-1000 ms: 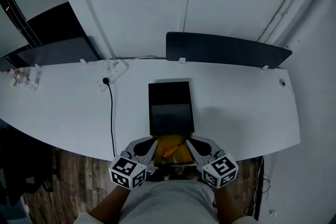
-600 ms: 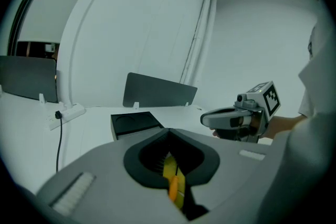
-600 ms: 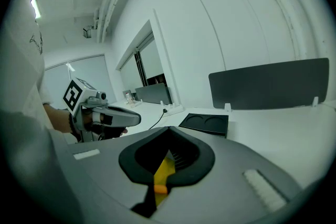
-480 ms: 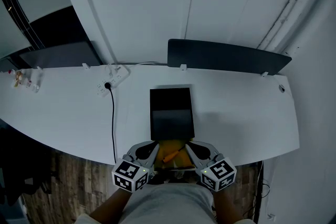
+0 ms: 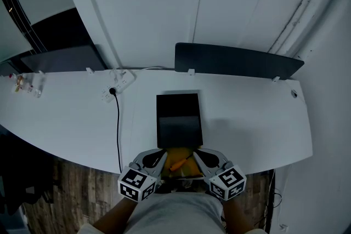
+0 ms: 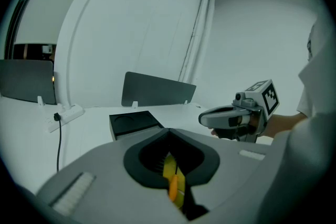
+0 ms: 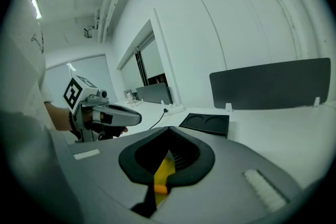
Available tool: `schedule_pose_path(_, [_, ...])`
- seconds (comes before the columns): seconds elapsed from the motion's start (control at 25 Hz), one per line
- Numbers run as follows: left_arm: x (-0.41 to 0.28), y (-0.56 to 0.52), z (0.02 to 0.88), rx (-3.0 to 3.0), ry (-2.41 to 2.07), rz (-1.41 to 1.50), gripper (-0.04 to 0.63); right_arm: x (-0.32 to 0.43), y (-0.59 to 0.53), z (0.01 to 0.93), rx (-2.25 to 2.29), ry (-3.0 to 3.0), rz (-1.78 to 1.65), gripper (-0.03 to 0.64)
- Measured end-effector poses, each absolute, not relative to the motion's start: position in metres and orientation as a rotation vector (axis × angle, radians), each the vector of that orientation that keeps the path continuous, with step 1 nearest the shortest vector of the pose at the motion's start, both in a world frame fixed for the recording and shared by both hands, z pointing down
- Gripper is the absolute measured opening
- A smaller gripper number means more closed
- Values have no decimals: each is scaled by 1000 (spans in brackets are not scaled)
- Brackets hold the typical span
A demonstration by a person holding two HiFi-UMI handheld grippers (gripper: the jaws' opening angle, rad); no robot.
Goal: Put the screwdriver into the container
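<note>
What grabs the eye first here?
The orange screwdriver lies on a yellow pad at the near edge of the white table. It sits between the left gripper and the right gripper, both with jaws shut on nothing. Just beyond it, mid-table, sits the black container.

Container [image 5: 178, 118] on table [image 5: 258, 118]; screwdriver [image 5: 179, 161] before it, between left gripper [image 5: 159, 152] and right gripper [image 5: 197, 153]; power strip [image 5: 117, 85] behind-left.

The table [image 5: 247, 118] looks smooth, matt white. The container [image 5: 178, 118] is matt black, like plastic. The near left floor [image 5: 71, 194] shows rough wood grain.
</note>
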State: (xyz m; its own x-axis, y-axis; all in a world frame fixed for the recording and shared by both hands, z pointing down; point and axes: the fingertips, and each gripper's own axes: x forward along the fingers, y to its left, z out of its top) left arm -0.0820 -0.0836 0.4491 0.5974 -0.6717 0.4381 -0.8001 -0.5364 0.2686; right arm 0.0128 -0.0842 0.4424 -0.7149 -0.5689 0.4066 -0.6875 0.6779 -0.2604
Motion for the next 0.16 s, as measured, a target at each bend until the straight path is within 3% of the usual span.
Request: schedule_pose_path(0.16, [-81,-85,446,2383,-1171,383,2,13,-85,443,993,-2603,571,14])
